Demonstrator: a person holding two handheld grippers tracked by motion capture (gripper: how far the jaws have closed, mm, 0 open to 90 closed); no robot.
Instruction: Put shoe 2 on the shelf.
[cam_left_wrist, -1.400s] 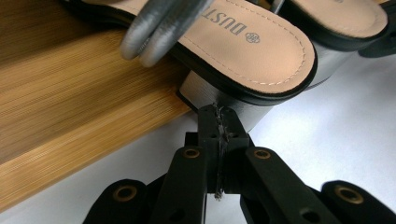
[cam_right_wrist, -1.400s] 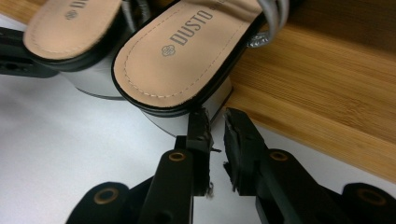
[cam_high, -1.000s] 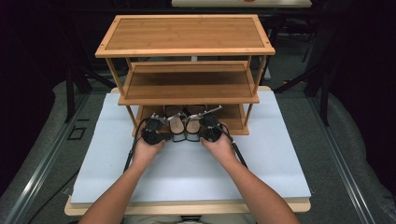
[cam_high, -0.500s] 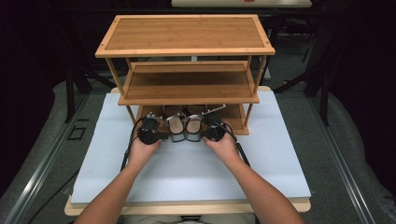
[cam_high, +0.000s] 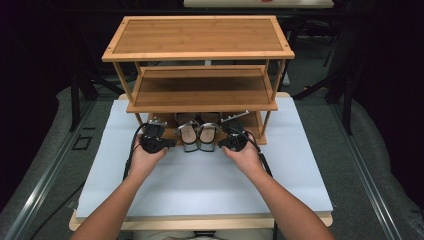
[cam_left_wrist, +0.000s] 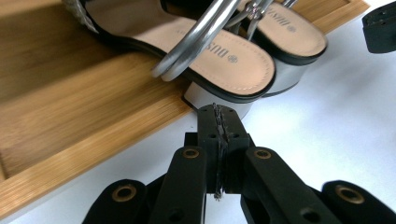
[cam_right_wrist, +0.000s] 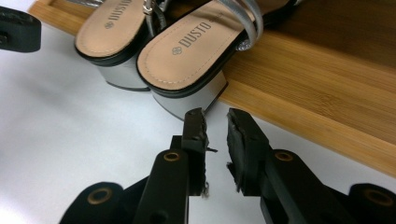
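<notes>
A pair of silver-strapped sandals with tan insoles rests on the bottom shelf of a bamboo shoe rack (cam_high: 200, 105), heels hanging over its front edge. In the high view the left sandal (cam_high: 189, 137) and the right sandal (cam_high: 208, 136) lie side by side. My left gripper (cam_high: 172, 143) sits just left of them. Its jaws (cam_left_wrist: 218, 116) are shut with nothing between them, a little short of the near block heel (cam_left_wrist: 210, 100). My right gripper (cam_high: 220, 145) is just right of the pair. Its jaws (cam_right_wrist: 215, 126) have just been opening and stand slightly apart, with nothing between them, beside the other heel (cam_right_wrist: 182, 105).
The rack stands on a white mat (cam_high: 200, 185) over a wooden table, with bare middle and top shelves (cam_high: 200, 35). The bottom shelf's front lip (cam_right_wrist: 317, 121) runs close beside the jaws. Forearms come in from the bottom edge. Dark floor and rails surround the table.
Both grippers have drawn a little outward and back from the sandals' heels, each to its own side. The sandals lie where they were.
</notes>
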